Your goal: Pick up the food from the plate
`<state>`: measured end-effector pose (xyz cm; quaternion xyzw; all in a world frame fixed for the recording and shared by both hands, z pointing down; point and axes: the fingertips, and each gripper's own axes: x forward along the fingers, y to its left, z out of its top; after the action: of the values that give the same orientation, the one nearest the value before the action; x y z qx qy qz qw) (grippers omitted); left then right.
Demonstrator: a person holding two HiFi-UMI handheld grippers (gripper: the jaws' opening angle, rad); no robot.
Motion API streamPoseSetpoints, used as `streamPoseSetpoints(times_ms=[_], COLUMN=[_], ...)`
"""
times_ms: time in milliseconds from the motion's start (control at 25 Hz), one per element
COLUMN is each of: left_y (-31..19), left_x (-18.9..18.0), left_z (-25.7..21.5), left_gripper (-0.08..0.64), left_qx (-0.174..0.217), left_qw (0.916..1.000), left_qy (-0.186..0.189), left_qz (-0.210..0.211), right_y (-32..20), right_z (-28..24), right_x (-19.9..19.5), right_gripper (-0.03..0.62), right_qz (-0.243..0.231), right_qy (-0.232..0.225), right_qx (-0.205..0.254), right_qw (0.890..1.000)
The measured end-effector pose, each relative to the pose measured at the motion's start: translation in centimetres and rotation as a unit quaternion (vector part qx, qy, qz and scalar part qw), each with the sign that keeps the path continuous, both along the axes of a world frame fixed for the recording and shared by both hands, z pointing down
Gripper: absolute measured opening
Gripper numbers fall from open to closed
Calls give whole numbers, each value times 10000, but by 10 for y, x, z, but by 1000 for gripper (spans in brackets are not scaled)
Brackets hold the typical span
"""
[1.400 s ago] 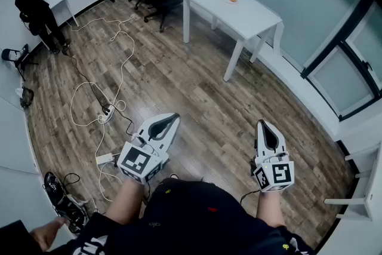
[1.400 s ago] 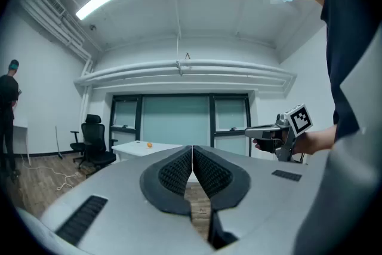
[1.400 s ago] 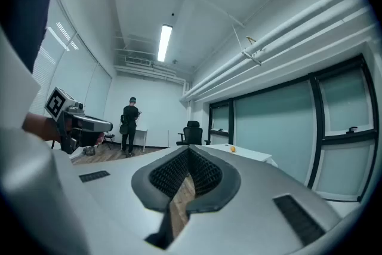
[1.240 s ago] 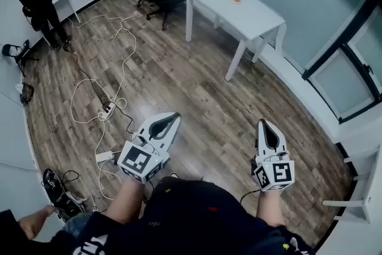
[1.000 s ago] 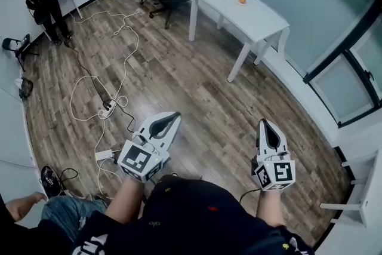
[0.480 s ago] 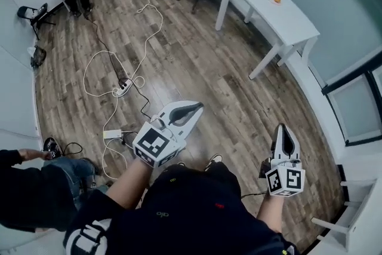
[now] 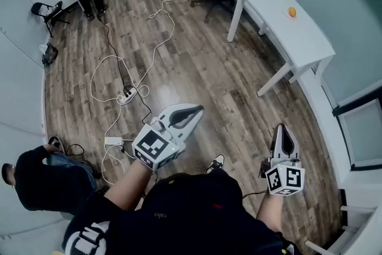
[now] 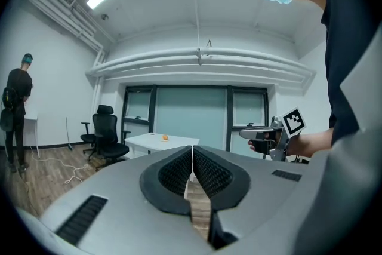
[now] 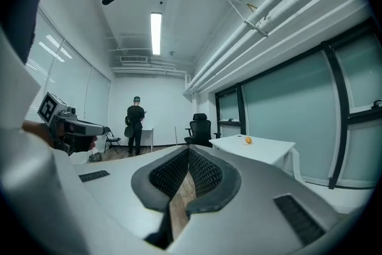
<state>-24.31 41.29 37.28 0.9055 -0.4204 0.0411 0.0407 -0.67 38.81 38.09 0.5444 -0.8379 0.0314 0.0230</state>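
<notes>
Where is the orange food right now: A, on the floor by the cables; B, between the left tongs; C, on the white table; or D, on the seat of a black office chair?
C: the orange food sits on the white table across the room, far from the left tongs and the right tongs, which are both shut with nothing in them.

we are seeing a white table (image 7: pixel 301 39) carrying orange food (image 7: pixel 292 11), while cables (image 7: pixel 156 49) and a power strip (image 7: pixel 126 94) are lying on the wood floor (image 7: pixel 209 80).
</notes>
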Motion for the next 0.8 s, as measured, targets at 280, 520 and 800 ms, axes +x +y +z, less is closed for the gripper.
streamPoseSetpoints(times_ms=[280, 520, 800], left_y=[-110, -171, -248], left_x=[90, 150, 169], left_z=[-14, -5, 14], left_gripper=[26, 26, 26], left_qx=[-13, -228, -484], left_qw=[9999, 9997, 9983], left_qy=[-145, -68, 117], left_qz=[-43, 107, 292], right_y=[-110, -179, -244], right_z=[-3, 13, 26], right_x=[93, 130, 140], right_gripper=[23, 23, 23], right_qz=[-84, -281, -343], right_qy=[-109, -215, -271], right_qx=[-36, -163, -205], right_qw=[9999, 9992, 9988])
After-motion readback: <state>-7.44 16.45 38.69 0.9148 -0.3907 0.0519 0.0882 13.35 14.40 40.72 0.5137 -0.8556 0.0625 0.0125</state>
